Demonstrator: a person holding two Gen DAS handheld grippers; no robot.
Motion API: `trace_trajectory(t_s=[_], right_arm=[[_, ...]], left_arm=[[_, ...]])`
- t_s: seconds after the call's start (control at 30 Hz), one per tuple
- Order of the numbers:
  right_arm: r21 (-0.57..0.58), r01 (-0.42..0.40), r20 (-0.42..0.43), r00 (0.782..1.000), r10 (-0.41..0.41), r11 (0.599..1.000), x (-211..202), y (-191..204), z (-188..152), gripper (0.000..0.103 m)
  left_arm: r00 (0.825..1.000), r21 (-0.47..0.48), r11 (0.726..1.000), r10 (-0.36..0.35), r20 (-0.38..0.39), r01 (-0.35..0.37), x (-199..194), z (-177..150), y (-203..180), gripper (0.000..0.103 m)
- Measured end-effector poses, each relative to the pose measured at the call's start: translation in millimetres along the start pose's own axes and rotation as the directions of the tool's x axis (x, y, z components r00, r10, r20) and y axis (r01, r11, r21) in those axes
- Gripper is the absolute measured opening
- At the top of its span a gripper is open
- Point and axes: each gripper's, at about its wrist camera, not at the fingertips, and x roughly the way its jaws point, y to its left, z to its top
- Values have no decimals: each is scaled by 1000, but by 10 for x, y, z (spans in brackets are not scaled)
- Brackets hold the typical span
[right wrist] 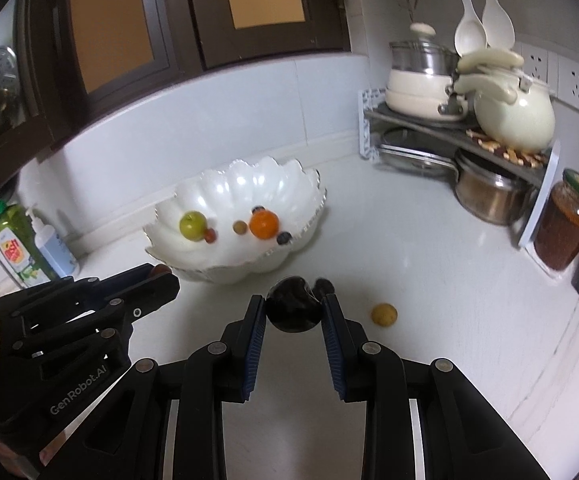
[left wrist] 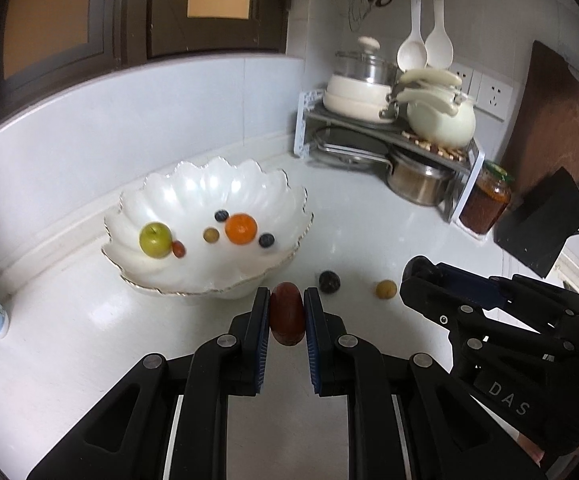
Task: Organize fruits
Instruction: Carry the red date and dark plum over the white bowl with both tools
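Observation:
My left gripper (left wrist: 286,300) is shut on a dark red oblong fruit (left wrist: 286,316), held above the white counter just in front of the scalloped white bowl (left wrist: 209,170). The bowl holds a green apple (left wrist: 155,239), an orange (left wrist: 241,228), two blueberries and two small fruits. My right gripper (right wrist: 293,305) is shut on a dark purple round fruit (right wrist: 291,308). Another dark fruit (right wrist: 324,286) and a small yellow fruit (right wrist: 384,314) lie on the counter beyond it. The right wrist view shows the left gripper (right wrist: 163,276) at the left, beside the bowl (right wrist: 233,184).
A corner rack (left wrist: 465,160) holds cream pots, a kettle (left wrist: 441,120) and steel pans. Beside it stand a jar of red sauce (left wrist: 485,204) and a dark cutting board (left wrist: 561,120). Soap bottles (right wrist: 29,240) stand at the left wall. Spoons and scissors hang above.

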Motion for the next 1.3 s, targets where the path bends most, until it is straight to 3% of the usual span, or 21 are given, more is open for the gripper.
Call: trace_trajectory(t_s=[0.67,1.3], right_arm=[[-34,-32,123,992,36,999,-44,265,487,30],[-41,-6,100,995,10,999,627,396,943,30]], left_arm=[[989,-14,998,66,132,-65,-218,416,286,18],[988,-50,992,124,94,-120,225,745,676,18]])
